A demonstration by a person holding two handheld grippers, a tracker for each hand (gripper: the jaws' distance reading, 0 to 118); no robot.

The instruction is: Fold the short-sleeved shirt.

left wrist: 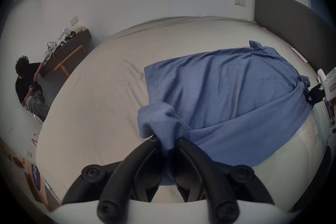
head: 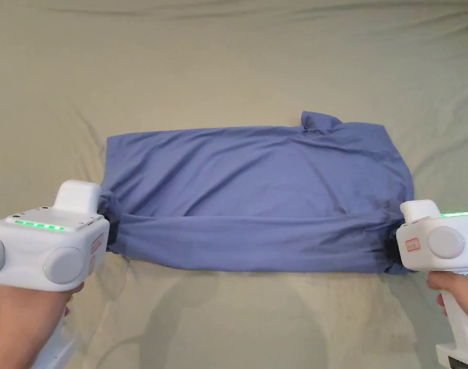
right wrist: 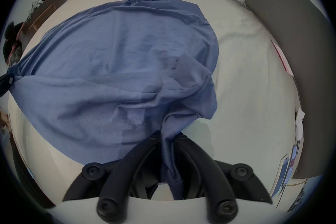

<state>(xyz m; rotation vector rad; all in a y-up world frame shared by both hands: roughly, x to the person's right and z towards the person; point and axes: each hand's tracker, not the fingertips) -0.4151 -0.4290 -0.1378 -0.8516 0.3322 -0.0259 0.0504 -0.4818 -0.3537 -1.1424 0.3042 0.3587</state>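
- Holding a blue, soft cotton short-sleeved shirt [head: 257,192] stretched sideways across a pale beige bed sheet [head: 228,62]; it lies in the middle of the bed, its long side running from my left to my right.
- Near edge of the shirt is turned up and over toward the far side, making a long band along the front; the rest of the cloth lies flat but creased, with a small bunched lump at the far right corner.
- My left gripper [left wrist: 166,140] is a white handheld tool with black jaws; in the left gripper view both jaws pinch a wad of blue cloth at the shirt's left end, so it is clamped on the shirt.
- My right gripper [right wrist: 168,135] is the same kind of tool; in the right gripper view its jaws squeeze a twisted rope of blue cloth at the shirt's right end, so it too is clamped on the shirt.
- My judgement: I am partway through a lengthwise fold, carrying the near edge over.
- What could go wrong: the two ends are bunched, not flat, so the fold line may land crooked or keep its wrinkles; uneven pull from one hand could skew the band; a thin pinch could slip free and drop one end; dragging may also ruck up the loose sheet beneath.
- A seated person [left wrist: 29,86] is by a dark wooden desk [left wrist: 69,49], well apart from the bed.
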